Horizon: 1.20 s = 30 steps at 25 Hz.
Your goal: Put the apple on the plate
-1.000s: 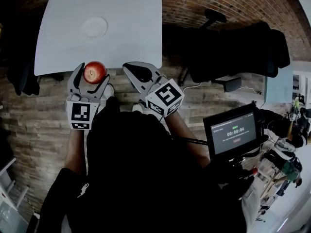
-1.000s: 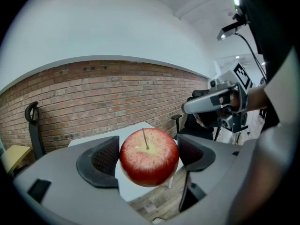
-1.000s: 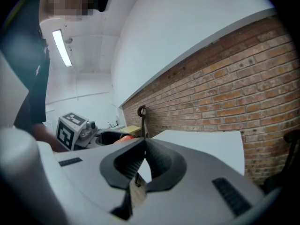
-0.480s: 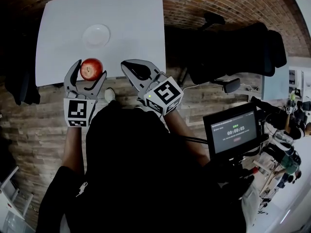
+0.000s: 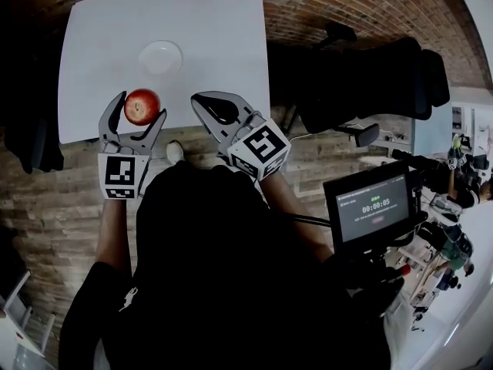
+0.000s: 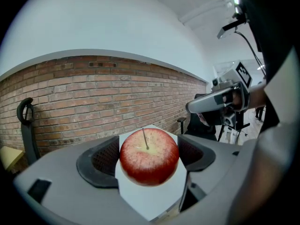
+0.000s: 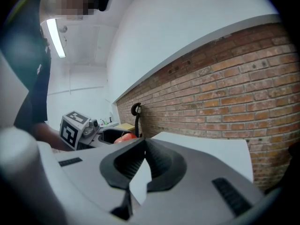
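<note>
White table [image 5: 200, 21] stands on brick-patterned ground, with a round white plate [image 5: 161, 56] lying on it. From above in the head view, the left gripper [image 5: 139, 105] clamps its two jaws on the red apple [image 5: 142, 105] from both sides, over the near edge of the table. The plate lies at about 1 o'clock from the apple, near but apart from it. The right gripper [image 5: 209, 104] is at 3 o'clock of the apple, and a small screen [image 5: 373, 213] is at 4 o'clock of the picture.

The left gripper view shows what the head view does not: the thin stem of the apple [image 6: 149, 156] and the dark pads pressing on its sides. The right gripper view shows its own jaws brought together with nothing between them, and at 9 o'clock a small piece of the apple [image 7: 123, 137]. Neither gripper view shows the plate.

Compared with one second ago, the apple and the left gripper are nearer to the plate. The right gripper has kept its place at the table edge.

The apple is round, without a clear long axis. Its stem axis is nearly upright, and the stem points up.
</note>
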Motion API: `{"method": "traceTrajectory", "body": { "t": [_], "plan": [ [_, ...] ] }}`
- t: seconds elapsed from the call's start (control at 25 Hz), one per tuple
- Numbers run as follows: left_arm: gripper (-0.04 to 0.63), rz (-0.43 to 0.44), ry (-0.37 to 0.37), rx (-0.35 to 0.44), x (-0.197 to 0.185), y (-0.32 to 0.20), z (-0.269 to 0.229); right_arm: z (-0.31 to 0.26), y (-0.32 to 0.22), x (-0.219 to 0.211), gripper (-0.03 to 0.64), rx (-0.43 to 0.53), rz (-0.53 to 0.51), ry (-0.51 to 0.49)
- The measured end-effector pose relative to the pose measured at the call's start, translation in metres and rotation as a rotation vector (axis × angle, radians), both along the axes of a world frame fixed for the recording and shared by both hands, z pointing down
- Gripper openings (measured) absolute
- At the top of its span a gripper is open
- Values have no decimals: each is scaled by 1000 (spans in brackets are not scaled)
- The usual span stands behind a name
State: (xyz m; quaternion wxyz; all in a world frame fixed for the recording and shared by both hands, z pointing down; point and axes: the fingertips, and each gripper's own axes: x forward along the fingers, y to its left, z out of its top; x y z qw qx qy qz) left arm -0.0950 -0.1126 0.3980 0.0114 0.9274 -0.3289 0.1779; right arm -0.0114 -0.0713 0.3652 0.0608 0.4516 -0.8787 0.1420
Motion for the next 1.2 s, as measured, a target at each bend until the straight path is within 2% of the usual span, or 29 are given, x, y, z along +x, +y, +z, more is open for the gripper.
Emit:
{"method": "traceTrajectory", "body": {
  "t": [0.4,0.76,1.2],
  "plan": [
    [393,21,21,-11,-36,-23,16,7,-24,-37,3,-4,14,24],
    [393,12,25,-26,-56,-36,24,6,-41,-37,3,-7,57,34],
    [393,-28,-2,-27,-73,-26,19,-4,-42,-64,3,16,-18,11]
  ]
}}
